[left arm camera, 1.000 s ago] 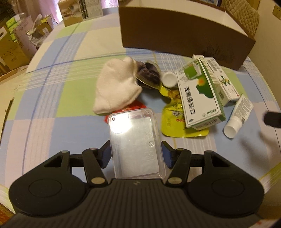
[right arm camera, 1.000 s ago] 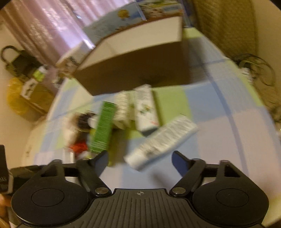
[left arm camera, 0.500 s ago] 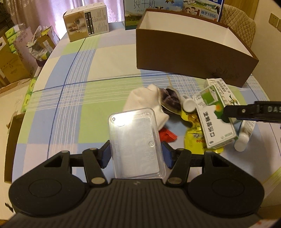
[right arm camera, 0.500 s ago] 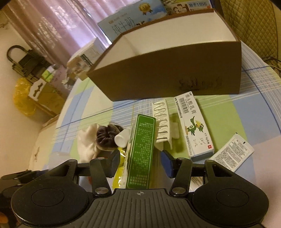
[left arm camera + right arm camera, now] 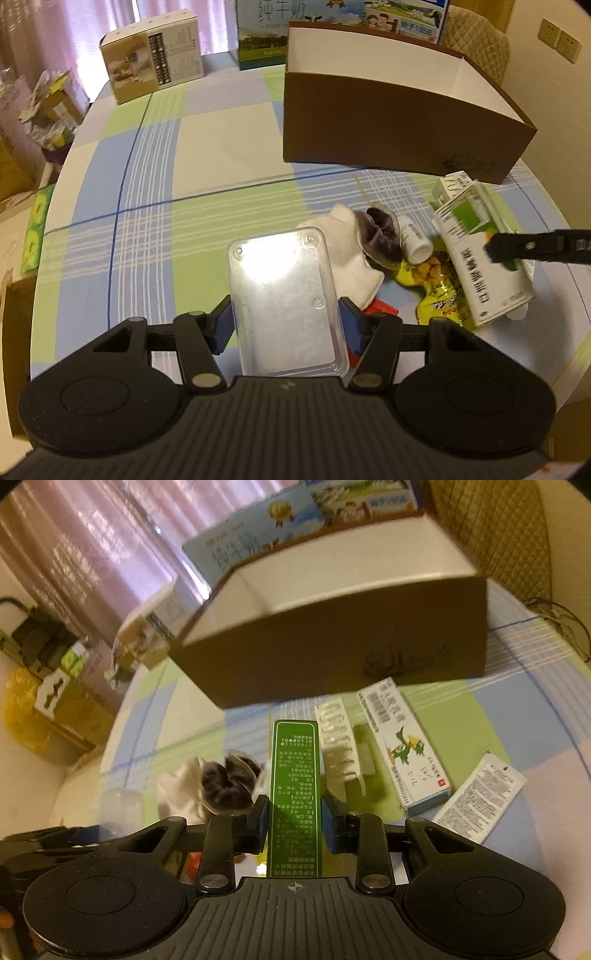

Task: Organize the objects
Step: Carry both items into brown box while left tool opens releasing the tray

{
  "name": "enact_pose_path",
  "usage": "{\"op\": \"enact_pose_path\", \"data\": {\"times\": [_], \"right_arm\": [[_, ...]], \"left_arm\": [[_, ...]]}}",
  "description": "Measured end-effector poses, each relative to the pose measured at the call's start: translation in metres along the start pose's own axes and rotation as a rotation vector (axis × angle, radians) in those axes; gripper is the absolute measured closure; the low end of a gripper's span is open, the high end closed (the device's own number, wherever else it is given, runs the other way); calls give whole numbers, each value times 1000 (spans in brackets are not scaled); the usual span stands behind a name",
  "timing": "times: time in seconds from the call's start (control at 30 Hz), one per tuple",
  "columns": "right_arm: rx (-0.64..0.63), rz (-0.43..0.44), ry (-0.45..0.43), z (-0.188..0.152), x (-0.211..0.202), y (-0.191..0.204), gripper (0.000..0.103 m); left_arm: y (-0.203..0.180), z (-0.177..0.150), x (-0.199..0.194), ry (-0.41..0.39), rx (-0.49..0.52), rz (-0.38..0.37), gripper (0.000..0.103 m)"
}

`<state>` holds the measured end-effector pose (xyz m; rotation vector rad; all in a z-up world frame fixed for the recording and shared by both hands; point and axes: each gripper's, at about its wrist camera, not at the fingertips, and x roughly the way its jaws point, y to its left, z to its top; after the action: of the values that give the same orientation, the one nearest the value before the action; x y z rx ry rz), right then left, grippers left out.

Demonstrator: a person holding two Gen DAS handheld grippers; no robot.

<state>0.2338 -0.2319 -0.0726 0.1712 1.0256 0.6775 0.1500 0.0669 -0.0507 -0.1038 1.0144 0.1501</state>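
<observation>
— Green box (image 5: pixel 294 797), that's what the right gripper (image 5: pixel 294 814) has: both pads are pressed flat against its narrow sides, and it stands on edge between them, just in front of the big brown carton (image 5: pixel 332 657).

— And the other hand?

— The left gripper (image 5: pixel 284 325) pinches a clear plastic case (image 5: pixel 282 295) by its long sides, held flat above the checked tablecloth (image 5: pixel 155 206), left of the clutter. The lamp glares off its lid.

— What lies under and around them?

— A white cloth (image 5: pixel 347 251) with a dark scrunchie (image 5: pixel 382 232) touching its right edge, a small white bottle (image 5: pixel 415 242) just beside that, then a yellow pouch (image 5: pixel 436 284) partly under the green box. Something red (image 5: pixel 380 308) pokes out near the case; I cannot tell what it is.

— And on the right?

— From the right gripper's camera, a white ridged insert (image 5: pixel 341 749) lies beside the green box, then a flat white box with a green bird (image 5: pixel 404 746), and a white sachet (image 5: pixel 480 799) nearest the table edge. All close to the carton's near wall.

— Farther back?

— A milk carton box (image 5: pixel 332 22) behind the brown carton, and a tan box (image 5: pixel 155 70) at the far left corner of the table.
</observation>
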Motion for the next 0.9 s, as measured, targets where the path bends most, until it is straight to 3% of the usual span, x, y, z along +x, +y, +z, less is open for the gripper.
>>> {"op": "enact_pose_path", "data": {"times": [0.43, 0.9], "right_arm": [[-54, -107, -157, 42, -61, 8, 77], [-148, -84, -247, 139, -53, -3, 77]], "left_arm": [[-1, 48, -9, -83, 73, -48, 48], [-33, 141, 0, -204, 97, -36, 48]]}}
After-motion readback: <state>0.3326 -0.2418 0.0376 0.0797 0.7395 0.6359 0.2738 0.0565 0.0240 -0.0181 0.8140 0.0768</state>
